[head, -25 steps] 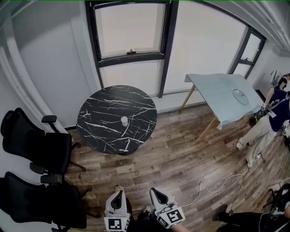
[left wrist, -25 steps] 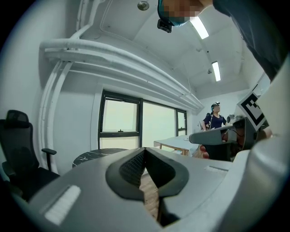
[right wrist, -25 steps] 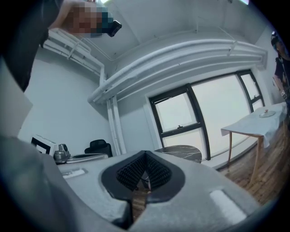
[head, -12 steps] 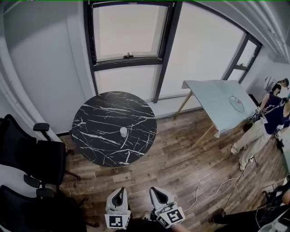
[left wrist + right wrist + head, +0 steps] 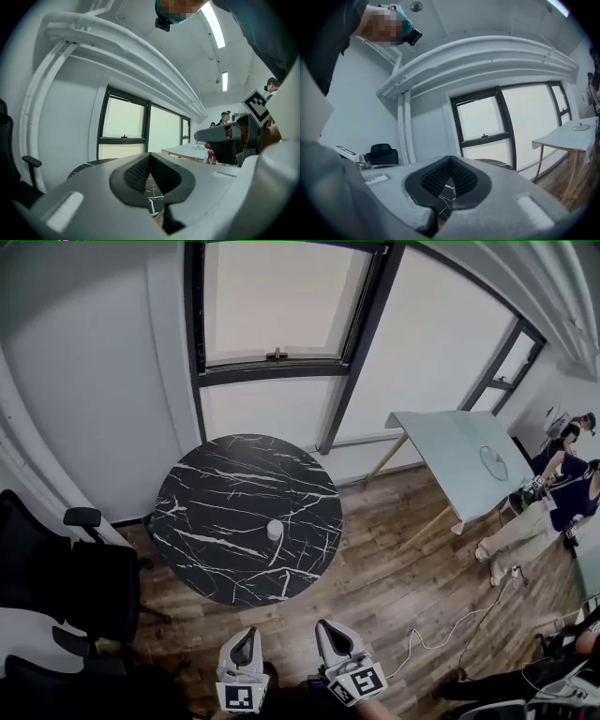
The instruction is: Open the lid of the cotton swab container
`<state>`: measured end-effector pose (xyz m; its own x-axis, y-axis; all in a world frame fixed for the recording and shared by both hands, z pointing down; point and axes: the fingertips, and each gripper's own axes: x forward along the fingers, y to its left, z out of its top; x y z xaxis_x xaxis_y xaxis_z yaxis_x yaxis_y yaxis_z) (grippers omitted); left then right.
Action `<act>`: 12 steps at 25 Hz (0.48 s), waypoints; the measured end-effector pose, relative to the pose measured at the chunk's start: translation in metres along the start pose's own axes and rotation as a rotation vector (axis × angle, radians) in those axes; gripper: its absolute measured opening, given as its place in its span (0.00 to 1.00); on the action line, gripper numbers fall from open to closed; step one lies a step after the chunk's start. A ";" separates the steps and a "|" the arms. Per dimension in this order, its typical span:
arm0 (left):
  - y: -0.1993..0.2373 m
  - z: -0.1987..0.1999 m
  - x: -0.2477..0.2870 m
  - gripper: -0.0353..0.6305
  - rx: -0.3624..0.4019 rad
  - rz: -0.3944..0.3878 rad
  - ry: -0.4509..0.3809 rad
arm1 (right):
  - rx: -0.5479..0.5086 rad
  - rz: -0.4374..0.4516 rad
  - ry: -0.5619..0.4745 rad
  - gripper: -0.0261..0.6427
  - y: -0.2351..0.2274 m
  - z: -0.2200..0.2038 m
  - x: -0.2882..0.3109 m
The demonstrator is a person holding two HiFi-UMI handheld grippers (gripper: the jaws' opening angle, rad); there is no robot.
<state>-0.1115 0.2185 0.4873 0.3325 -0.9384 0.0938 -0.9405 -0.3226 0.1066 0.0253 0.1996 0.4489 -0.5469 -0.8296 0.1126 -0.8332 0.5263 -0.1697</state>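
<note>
Small white cylindrical cotton swab container (image 5: 274,530) upright mid-frame on round black marble table (image 5: 211,488), left gripper (image 5: 246,637) and right gripper (image 5: 329,628) bottom centre, jaws pressed together, empty

Daylight is admitted through the large window (image 5: 281,301), whose panes are blown out to near white. The room is lit evenly and softly, and colours are rendered muted. A lit ceiling strip (image 5: 213,26) is seen in the left gripper view. Straight lines are bent strongly toward the edges, and the corners of both gripper views are blacked out. The left tool (image 5: 150,157) and right tool (image 5: 451,161) are blurred close to the lens.
</note>
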 end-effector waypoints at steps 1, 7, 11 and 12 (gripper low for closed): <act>0.009 -0.001 0.003 0.06 0.002 -0.004 0.003 | -0.002 -0.006 -0.002 0.03 0.002 0.001 0.008; 0.043 -0.004 0.029 0.06 0.008 -0.012 0.002 | -0.020 -0.040 -0.007 0.03 0.002 0.011 0.039; 0.049 -0.011 0.042 0.06 -0.004 -0.014 0.025 | -0.019 -0.055 -0.003 0.03 -0.002 0.012 0.049; 0.048 -0.012 0.047 0.06 -0.001 -0.019 0.024 | -0.019 -0.058 -0.006 0.03 -0.006 0.012 0.052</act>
<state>-0.1403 0.1605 0.5092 0.3522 -0.9288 0.1155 -0.9338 -0.3404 0.1099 0.0030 0.1514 0.4438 -0.4971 -0.8599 0.1160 -0.8650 0.4805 -0.1447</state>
